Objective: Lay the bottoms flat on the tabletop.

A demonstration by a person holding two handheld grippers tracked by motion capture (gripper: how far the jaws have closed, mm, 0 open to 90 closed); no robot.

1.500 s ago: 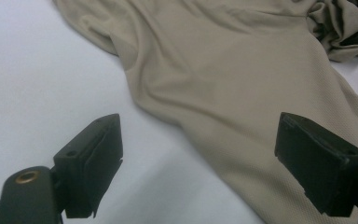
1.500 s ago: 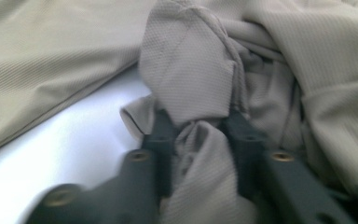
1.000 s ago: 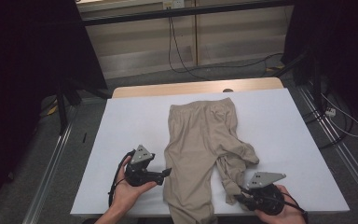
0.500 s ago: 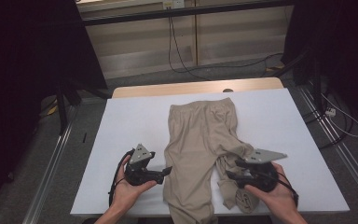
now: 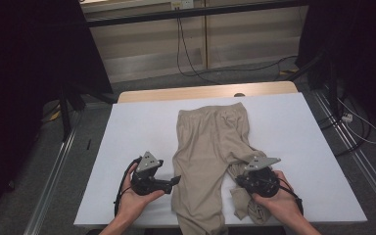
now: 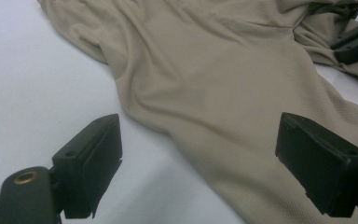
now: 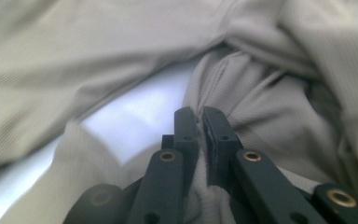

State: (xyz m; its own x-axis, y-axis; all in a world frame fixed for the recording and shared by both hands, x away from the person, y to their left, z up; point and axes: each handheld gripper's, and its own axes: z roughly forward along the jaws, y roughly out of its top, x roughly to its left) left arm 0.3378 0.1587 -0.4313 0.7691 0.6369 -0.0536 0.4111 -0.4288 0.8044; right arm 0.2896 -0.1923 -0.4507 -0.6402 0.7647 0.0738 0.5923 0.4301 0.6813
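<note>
Right gripper [image 5: 239, 179] has slid left along the crumpled leg, jaws pinching fabric of the tan trousers [image 5: 210, 147], table centre. Left gripper [image 5: 176, 180], 7 o'clock, jaws spread, empty.

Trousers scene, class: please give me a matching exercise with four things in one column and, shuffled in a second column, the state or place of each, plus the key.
Column one:
1. left claw
2. right claw
3. trousers
4. white tabletop

Column two:
A. shut on a bunched trouser leg
B. open, beside the cloth
C. under the garment
D. beige, waistband on the far side

Pairs: 1-B, 2-A, 3-D, 4-C
</note>
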